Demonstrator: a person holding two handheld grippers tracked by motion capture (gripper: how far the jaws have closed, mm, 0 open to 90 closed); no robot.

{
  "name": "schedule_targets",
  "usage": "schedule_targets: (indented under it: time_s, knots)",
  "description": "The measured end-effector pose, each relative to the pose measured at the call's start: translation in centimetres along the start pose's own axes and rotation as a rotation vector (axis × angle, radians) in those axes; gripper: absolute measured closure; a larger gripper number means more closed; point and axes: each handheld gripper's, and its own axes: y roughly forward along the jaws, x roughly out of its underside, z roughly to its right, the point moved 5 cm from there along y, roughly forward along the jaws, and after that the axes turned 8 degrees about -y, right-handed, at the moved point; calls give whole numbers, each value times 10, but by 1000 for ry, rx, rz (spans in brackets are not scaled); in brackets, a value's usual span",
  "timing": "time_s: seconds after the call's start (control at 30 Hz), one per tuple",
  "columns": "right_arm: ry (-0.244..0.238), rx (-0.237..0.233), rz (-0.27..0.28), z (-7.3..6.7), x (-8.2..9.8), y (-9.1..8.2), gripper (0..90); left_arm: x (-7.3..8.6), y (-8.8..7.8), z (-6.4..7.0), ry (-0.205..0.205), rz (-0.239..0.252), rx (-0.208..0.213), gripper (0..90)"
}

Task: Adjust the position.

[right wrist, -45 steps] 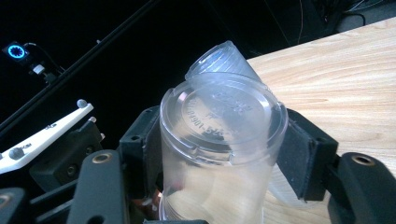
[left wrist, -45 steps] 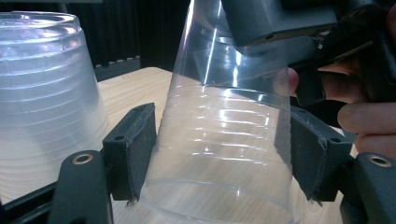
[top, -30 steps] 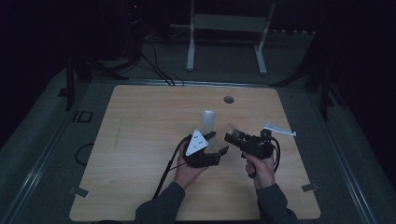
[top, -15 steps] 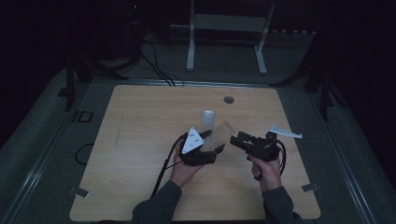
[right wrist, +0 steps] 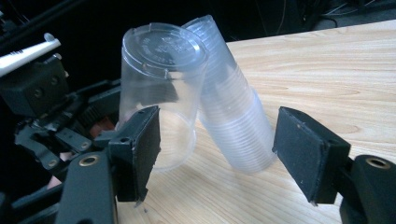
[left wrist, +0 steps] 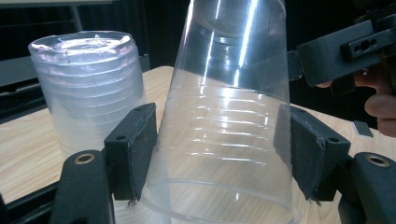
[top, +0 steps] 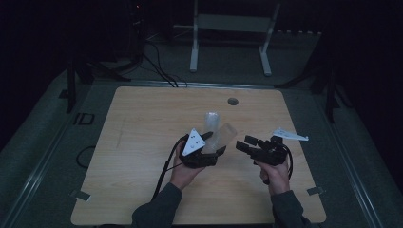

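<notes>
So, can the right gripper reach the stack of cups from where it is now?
Probably yes. The right gripper has been closing, nothing between its jaws; the stack of cups stands ahead. The single cup in the left gripper crowds one side.

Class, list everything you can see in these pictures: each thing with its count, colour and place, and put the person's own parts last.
single cup: one, clear plastic, upside down, between the left gripper's pads.
stack of cups: one stack, clear plastic, upside down on the table beside the single cup.
table: one, light wood, in the middle of the high view.
hole in table: one, dark, round, near the far edge.
white strip: one, white, pointed, near the table's right edge.
stand: one, white frame, on the floor beyond the table.
left gripper: one, black with a grey plate, shut on the single cup.
right gripper: one, black, jaws open and just closing further, nothing pressed between them.
hands: two, each holding a gripper.
</notes>
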Motion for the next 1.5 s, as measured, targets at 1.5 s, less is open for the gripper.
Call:
schedule_targets:
  time_s: [1.5]
  knots:
    - [-272, 95, -222, -6, -10, -8, 338, -8, -8, -4, 58, -122, 72, 308]
